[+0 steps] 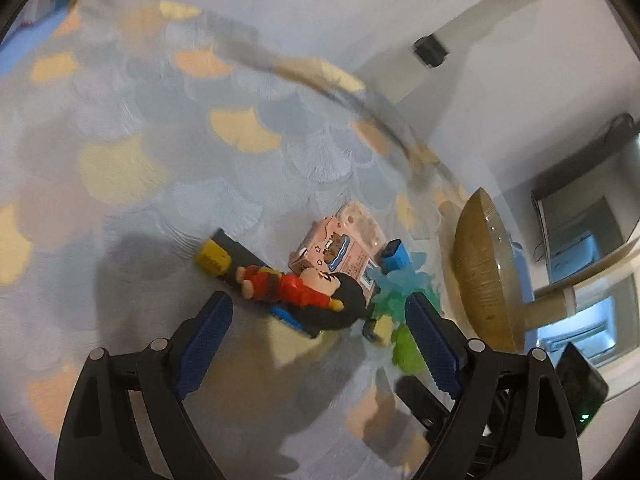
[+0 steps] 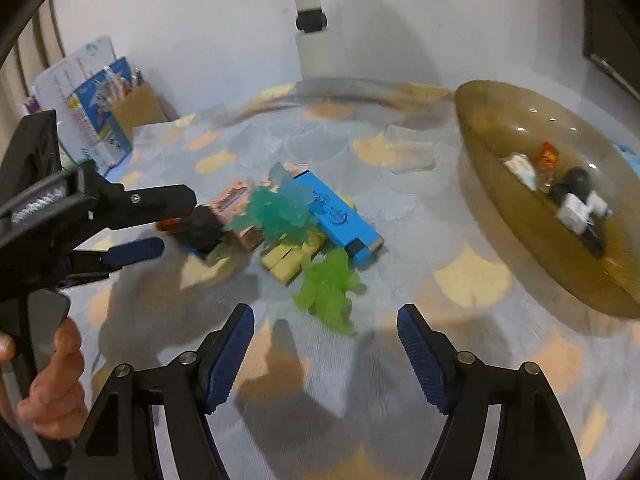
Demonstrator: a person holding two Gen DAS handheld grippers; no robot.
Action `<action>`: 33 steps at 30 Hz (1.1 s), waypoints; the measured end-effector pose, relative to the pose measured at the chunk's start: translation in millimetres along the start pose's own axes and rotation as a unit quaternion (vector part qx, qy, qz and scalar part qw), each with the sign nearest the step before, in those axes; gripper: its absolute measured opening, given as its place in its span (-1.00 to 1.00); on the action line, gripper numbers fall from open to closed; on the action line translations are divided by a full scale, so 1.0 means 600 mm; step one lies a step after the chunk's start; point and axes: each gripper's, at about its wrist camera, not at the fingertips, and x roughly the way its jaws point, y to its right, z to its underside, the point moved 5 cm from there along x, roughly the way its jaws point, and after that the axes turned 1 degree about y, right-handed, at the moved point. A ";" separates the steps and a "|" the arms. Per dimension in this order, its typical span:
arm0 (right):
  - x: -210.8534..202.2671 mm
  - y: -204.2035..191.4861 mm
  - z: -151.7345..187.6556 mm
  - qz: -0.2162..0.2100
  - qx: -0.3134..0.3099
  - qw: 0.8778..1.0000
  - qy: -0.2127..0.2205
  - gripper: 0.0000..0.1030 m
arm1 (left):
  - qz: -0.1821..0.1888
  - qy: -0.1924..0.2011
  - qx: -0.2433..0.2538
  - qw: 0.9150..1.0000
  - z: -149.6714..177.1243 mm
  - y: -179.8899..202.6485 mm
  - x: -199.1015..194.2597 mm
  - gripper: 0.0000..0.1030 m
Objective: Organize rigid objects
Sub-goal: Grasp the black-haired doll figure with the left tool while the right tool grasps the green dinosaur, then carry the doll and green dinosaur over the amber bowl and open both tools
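- Left wrist view: the left gripper point(image 1: 318, 312) has its blue-padded jaws spread wide with nothing between the pads, hovering over the table point(image 1: 120, 208) with its scale-patterned cloth.
- Just ahead of the left gripper lies a doll point(image 1: 308, 290) in red clothes with a black head, on its side across the gap between the fingers; it rests on a dark flat piece with a yellow block point(image 1: 212, 260) at its far end.
- Beyond the doll stands a pink box point(image 1: 340, 250), touching the doll's head. Right of the pink box sit a blue box point(image 1: 394, 256) and a teal translucent toy point(image 1: 400, 284), with a green translucent toy point(image 1: 406, 350) nearer, partly hidden behind the right-hand finger.
- Further right of the pink box a brown bowl point(image 1: 484, 272) stands on the table, apart from the pile.
- Right wrist view: the right gripper point(image 2: 326, 344) is likewise wide open and holds nothing, above the table.
- The green translucent toy point(image 2: 328, 286) lies just ahead of it, roughly centred between its fingers; behind that toy lie pale yellow blocks point(image 2: 284, 260), the teal toy point(image 2: 280, 208) and the blue box point(image 2: 340, 216), all crowded together and touching.
- Left of the blue box, the left gripper point(image 2: 160, 224) reaches in over the doll's black head point(image 2: 200, 228), held by a hand point(image 2: 52, 380).
- Right of the blue box, well apart, the brown bowl point(image 2: 500, 128) holds several small items, too blurred to name.
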 end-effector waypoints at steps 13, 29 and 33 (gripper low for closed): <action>-0.007 -0.012 0.005 -0.002 -0.029 0.999 0.040 -0.30 | -0.071 0.043 0.096 0.992 0.011 0.038 0.001 -0.40; -0.088 0.122 0.094 -0.017 0.022 0.999 0.033 -0.29 | -0.046 -0.034 0.188 0.981 0.165 0.039 -0.059 -0.21; -0.083 0.121 0.101 -0.018 0.017 0.999 0.030 -0.29 | -0.065 -0.020 0.185 0.980 0.170 0.042 -0.066 0.41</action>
